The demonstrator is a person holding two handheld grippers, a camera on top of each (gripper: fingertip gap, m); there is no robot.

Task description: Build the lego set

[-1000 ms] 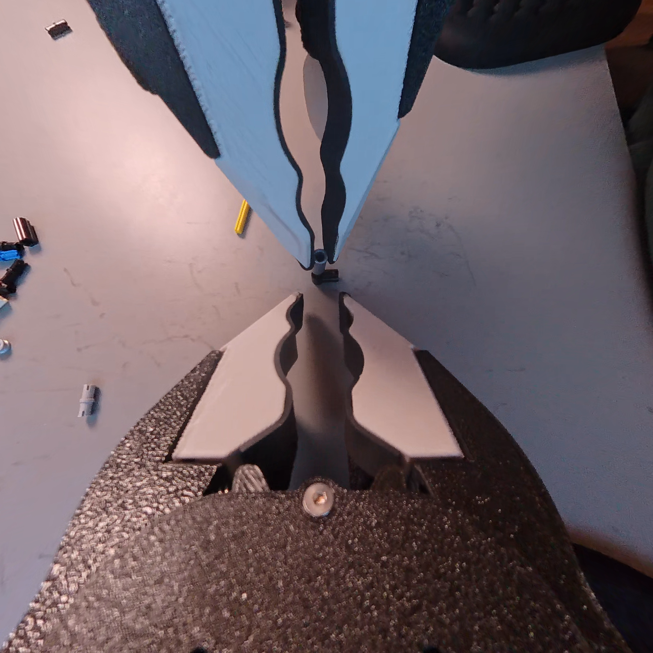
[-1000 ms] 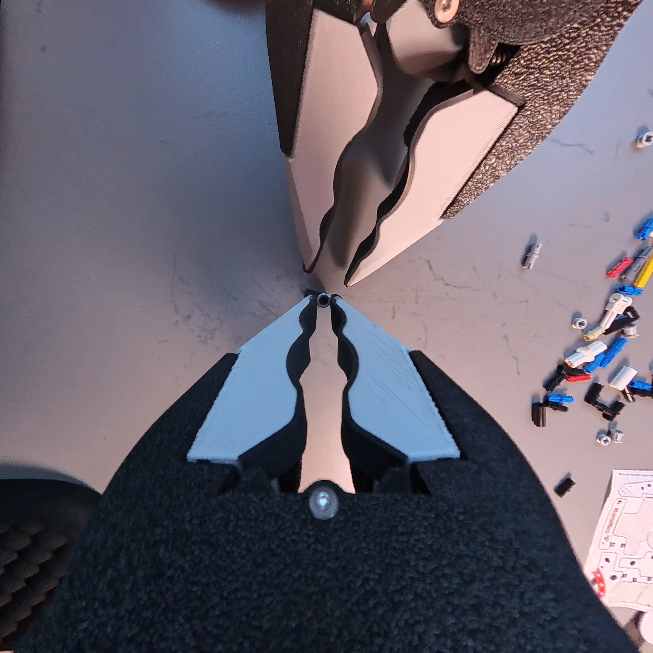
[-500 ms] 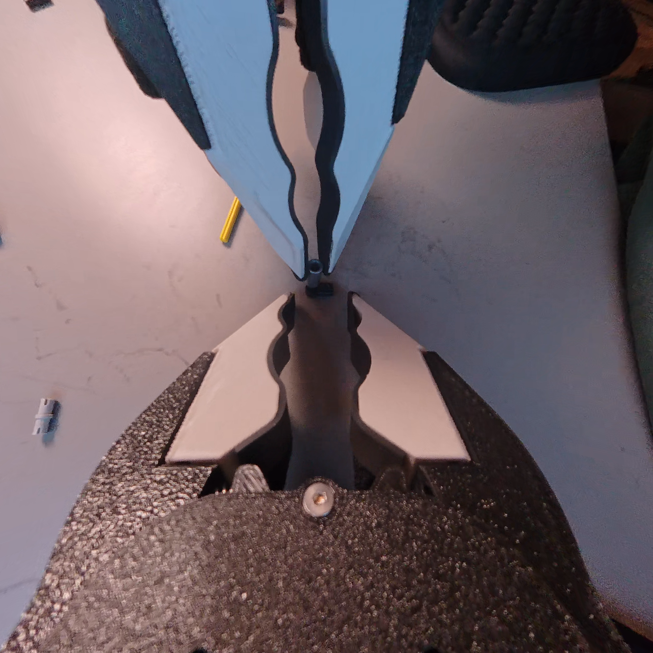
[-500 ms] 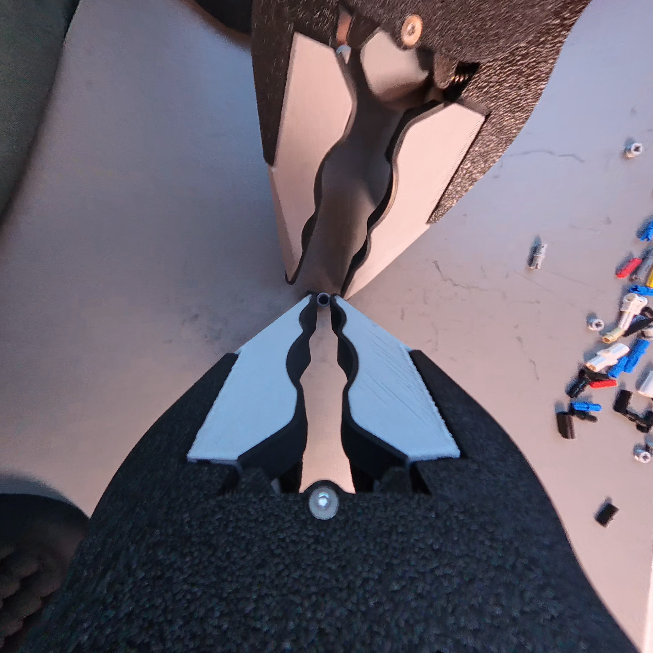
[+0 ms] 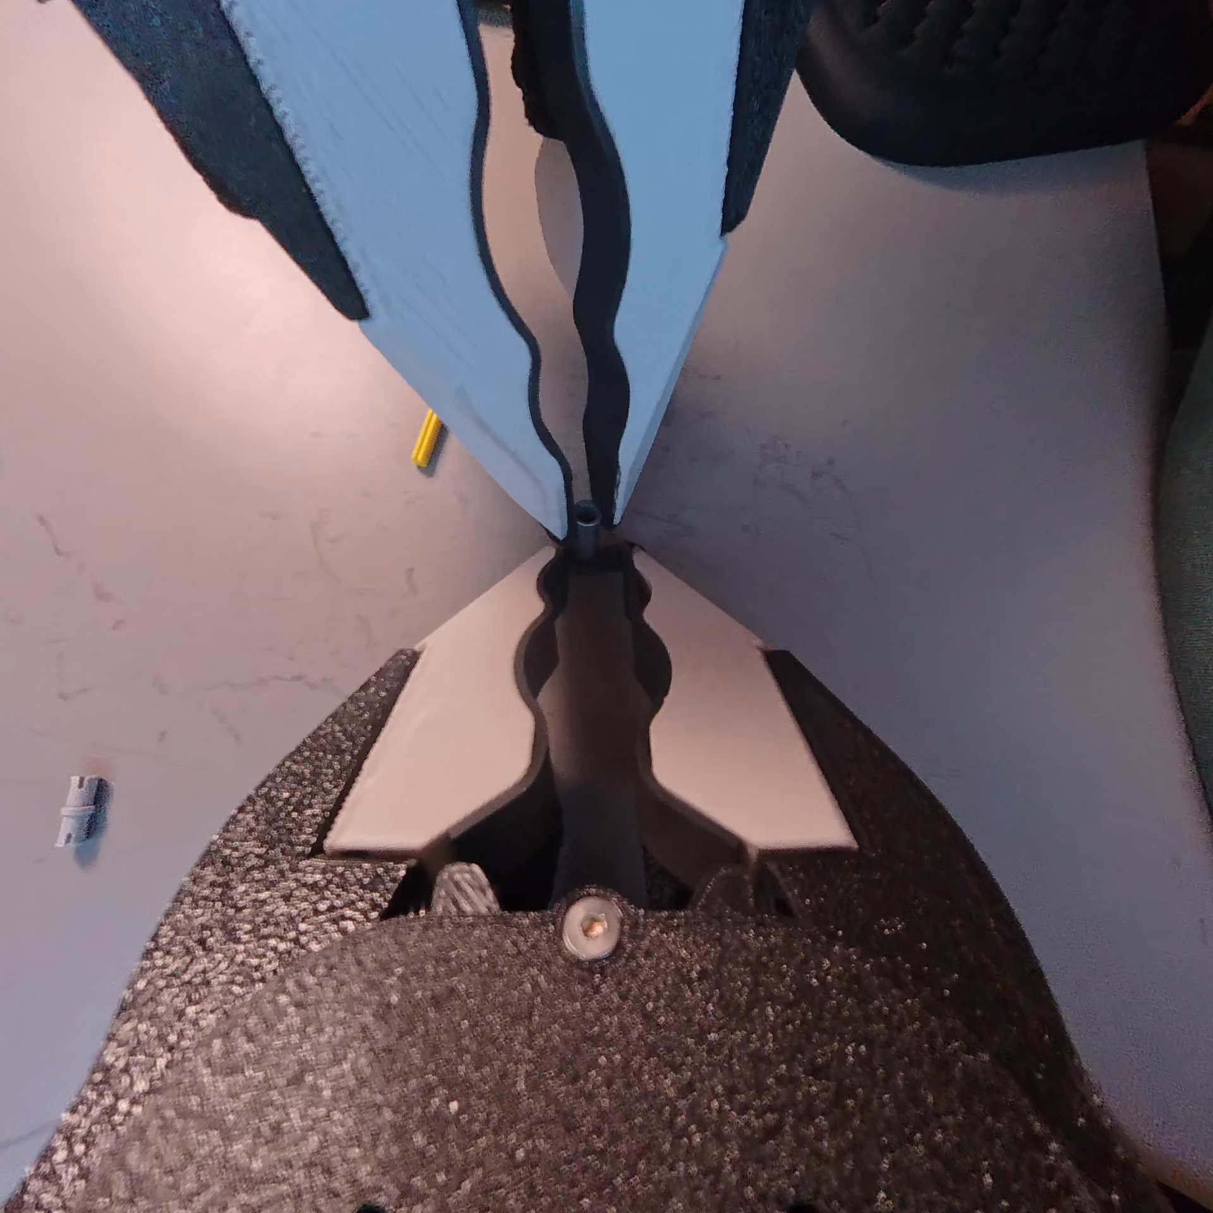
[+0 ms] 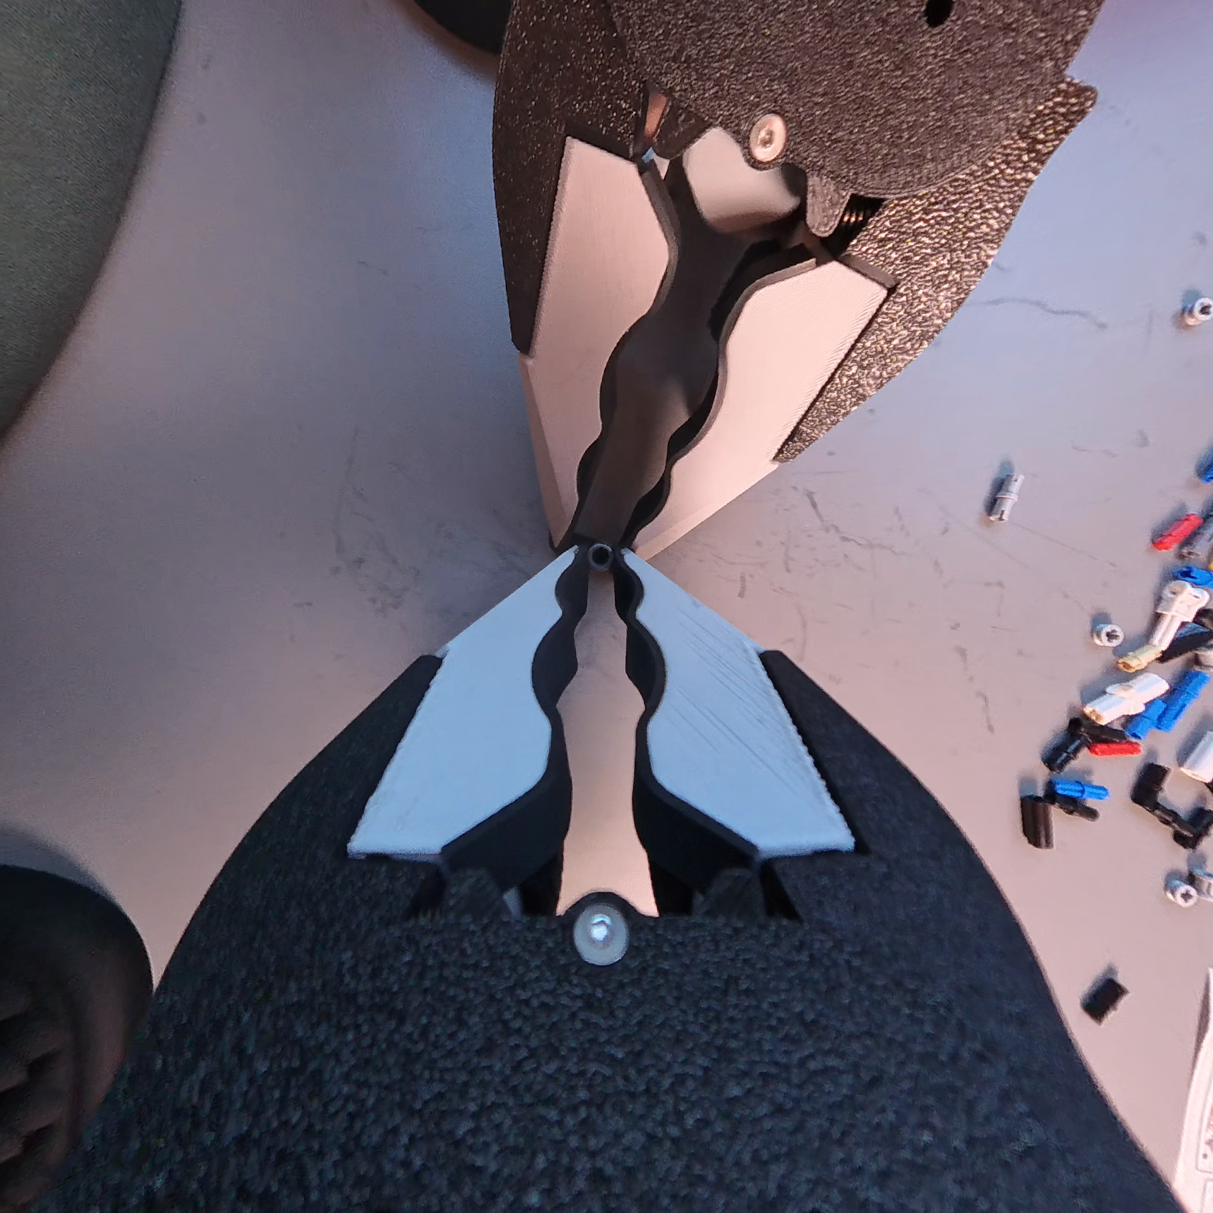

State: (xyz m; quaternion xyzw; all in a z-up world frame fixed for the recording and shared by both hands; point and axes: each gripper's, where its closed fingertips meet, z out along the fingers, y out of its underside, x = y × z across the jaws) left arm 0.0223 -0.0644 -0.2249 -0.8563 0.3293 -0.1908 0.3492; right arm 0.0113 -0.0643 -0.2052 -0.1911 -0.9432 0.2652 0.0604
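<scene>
My right gripper (image 6: 600, 558) is shut on a small dark grey tube pin (image 6: 600, 556), held end-on at its fingertips. In the left wrist view the right gripper (image 5: 587, 522) comes down from the top with the pin (image 5: 586, 525) pointing at my left gripper (image 5: 594, 558). A small black piece (image 5: 614, 562) sits at the pin's lower end, between the left fingertips. The left jaws stand a little apart around it, and I cannot see them clamping it. In the right wrist view the left gripper (image 6: 594, 541) meets the right one tip to tip.
A pile of small blue, black, white and red pieces (image 6: 1149, 709) lies at the right. A grey pin (image 6: 1004, 495), a black piece (image 6: 1108, 1003) and a paper sheet (image 6: 1201, 1083) lie nearby. A yellow axle (image 5: 426, 438) and a grey pin (image 5: 82, 810) lie at the left. A dark chair (image 5: 984, 65) stands beyond the table edge. The tips of both grippers are at nearly the same place. The black piece (image 6: 1108, 1003) is about equally far from each gripper, around 25 centimeters.
The two grippers have closed in on each other. The pin and black piece, which were just ahead of the left fingertips, now sit between them. The right gripper stays shut on the pin.
</scene>
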